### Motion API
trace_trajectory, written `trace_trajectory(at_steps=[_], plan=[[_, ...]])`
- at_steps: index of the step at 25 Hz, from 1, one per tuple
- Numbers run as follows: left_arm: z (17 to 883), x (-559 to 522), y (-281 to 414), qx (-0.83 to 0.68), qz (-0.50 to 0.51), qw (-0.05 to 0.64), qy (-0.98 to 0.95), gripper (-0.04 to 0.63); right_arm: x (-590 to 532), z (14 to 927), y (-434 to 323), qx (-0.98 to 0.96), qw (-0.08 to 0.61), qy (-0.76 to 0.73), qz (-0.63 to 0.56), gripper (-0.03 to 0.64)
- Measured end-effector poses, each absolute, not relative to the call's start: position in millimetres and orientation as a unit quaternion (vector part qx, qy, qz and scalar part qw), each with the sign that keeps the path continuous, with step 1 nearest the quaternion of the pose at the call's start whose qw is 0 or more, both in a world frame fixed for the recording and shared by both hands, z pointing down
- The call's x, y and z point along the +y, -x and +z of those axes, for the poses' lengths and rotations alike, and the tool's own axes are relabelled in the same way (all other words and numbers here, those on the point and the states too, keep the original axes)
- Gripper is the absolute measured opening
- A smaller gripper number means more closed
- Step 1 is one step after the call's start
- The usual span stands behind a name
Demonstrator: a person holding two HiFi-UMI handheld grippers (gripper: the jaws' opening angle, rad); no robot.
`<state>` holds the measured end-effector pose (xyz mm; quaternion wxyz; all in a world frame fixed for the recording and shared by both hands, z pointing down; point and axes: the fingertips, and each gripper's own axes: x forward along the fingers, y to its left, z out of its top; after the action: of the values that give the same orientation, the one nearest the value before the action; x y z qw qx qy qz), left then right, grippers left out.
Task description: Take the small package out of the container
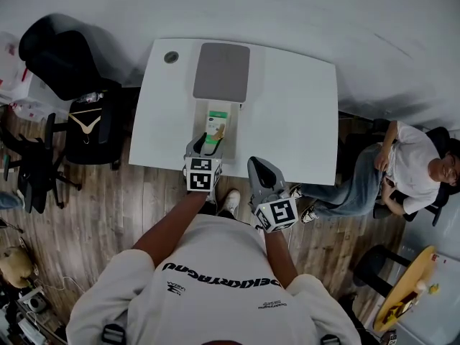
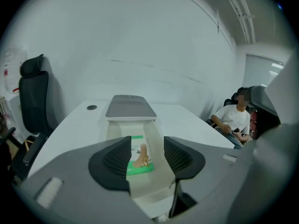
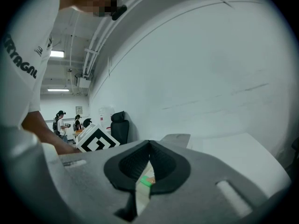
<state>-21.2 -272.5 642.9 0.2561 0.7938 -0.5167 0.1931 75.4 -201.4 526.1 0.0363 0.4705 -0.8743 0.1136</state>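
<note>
While the head view looks steeply down, a white tabletop (image 1: 295, 113) carries a cream container (image 1: 198, 124), with a gray lid (image 1: 221, 72) lying at its far end and touching it. The small package (image 1: 215, 128), green and white, lies flat inside the container. The left gripper (image 1: 204, 146) sits at the container's near end, pointing into it. The right gripper (image 1: 257, 165) hangs beside it to the right, at the near edge of the tabletop, with its body over the wooden floor (image 1: 108, 207). A seated person (image 1: 406, 167) is at the right of the tabletop and a black office chair (image 1: 75, 85) stands at the left.

Seen from the left gripper view, the jaws stand apart and their pads press on nothing. The small package shows in the gap between them, resting on the container's floor. A cream wall of the container runs up through the gap, close to the right jaw; whether it touches that jaw cannot be told.

Seen from the right gripper view, the jaws meet at their tips, closed and holding nothing. Through the narrow slit below the tips, a strip of the container and a bit of green show.
</note>
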Motion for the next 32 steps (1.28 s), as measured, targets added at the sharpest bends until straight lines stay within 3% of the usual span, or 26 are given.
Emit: trace_trajectory(at_steps=[23,32], plan=[[730,-316,18,-0.533,0.296,0.333,-0.720,0.377,-211,544,-89,-0.870,0.047,-0.473,0.132,0.000],[747,-317,19,-0.533,0.320,0.347,-0.702,0.380,-214,548,-94,-0.868,0.053,-0.475,0.136,0.000]])
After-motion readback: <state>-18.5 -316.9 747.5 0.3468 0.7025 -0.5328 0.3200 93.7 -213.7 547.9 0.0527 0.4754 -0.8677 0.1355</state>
